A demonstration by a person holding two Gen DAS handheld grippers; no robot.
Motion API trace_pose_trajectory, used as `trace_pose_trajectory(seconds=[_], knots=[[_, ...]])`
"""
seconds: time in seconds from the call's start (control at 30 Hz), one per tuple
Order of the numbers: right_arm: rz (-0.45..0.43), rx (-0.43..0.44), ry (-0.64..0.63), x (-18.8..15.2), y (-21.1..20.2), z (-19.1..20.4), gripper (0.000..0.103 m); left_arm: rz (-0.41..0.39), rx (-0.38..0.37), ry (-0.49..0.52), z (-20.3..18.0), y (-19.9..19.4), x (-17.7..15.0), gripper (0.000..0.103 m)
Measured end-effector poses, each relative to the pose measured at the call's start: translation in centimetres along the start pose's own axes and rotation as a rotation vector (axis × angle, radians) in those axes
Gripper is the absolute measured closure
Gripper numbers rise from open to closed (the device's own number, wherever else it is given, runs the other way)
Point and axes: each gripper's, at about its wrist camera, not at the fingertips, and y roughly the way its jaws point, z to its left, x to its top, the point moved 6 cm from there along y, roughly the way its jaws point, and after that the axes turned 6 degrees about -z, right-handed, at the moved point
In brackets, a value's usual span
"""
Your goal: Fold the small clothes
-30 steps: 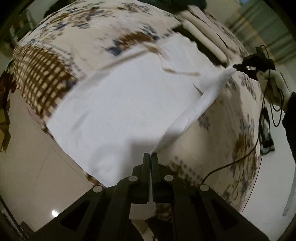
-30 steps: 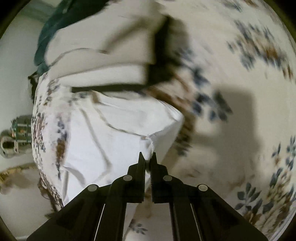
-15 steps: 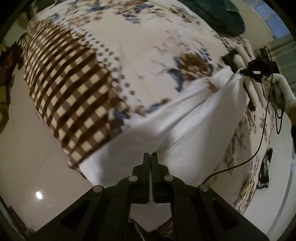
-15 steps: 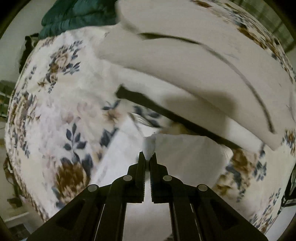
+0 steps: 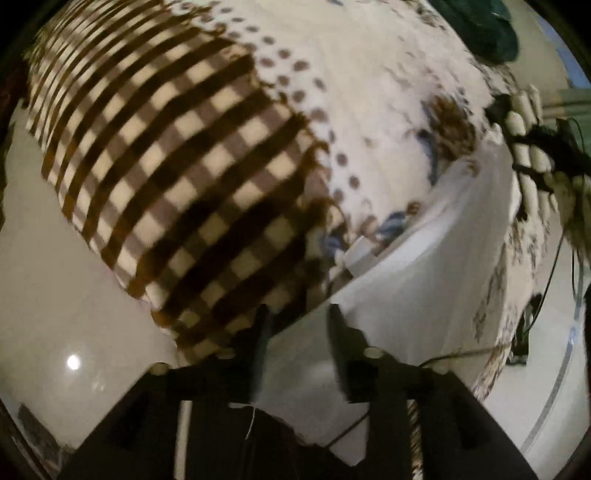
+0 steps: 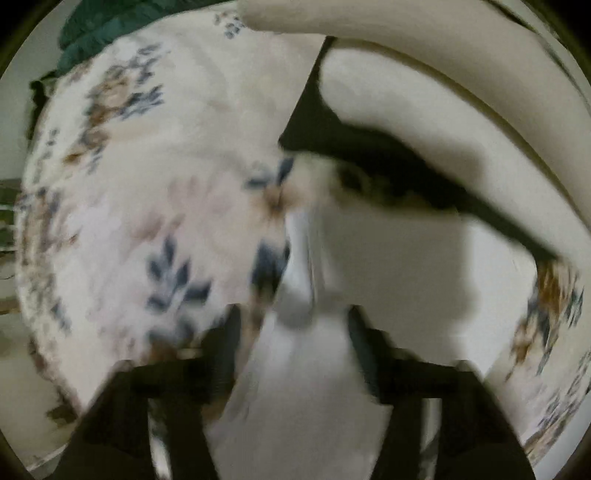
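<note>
Left gripper (image 5: 295, 314): jaws spread apart, nothing pinched, white cloth (image 5: 424, 280) visible in the gap and lying beneath. Cloth stretched in a band across the bedspread (image 5: 369, 92), from below the fingers toward the far right edge of the bed. Brown-and-cream checked panel (image 5: 177, 177) of the bedspread just left of the cloth, with dots and floral print beyond. Pale floor (image 5: 55, 295) with a light reflection at lower left. Dark green fabric (image 5: 480, 29) at the top right. Other device and gloved hand (image 5: 546, 147) at the cloth's far end, blurred.

Right gripper (image 6: 291, 314): jaws likewise spread, gripping nothing, white cloth (image 6: 388, 258) between and below the fingers. Folded edge of cloth running up the middle. Beige pillows (image 6: 443, 110) stacked just beyond, dark shadow under them. Floral bedspread (image 6: 147, 203) to the left. Both views motion-blurred.
</note>
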Motion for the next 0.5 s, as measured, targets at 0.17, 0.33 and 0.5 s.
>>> trace_pose_trajectory(seconds=[0.17,0.33,0.5], knots=[[0.056,-0.038,-0.065,-14.1,-3.4,-1.8,0.036,0.043,0.025,0.113,-1.0,1.7,-1.2,0.052],[0.321,0.075,0.100,-33.9,-0.3,-2.5,0.036,0.031,0.047,0.132,-0.6,2.9,-2.7,0.057],[0.378,0.237,0.323,-43.9,2.4,-1.6,0.037,-0.001,0.037,0.135,-0.5,2.2,-3.7,0.097]])
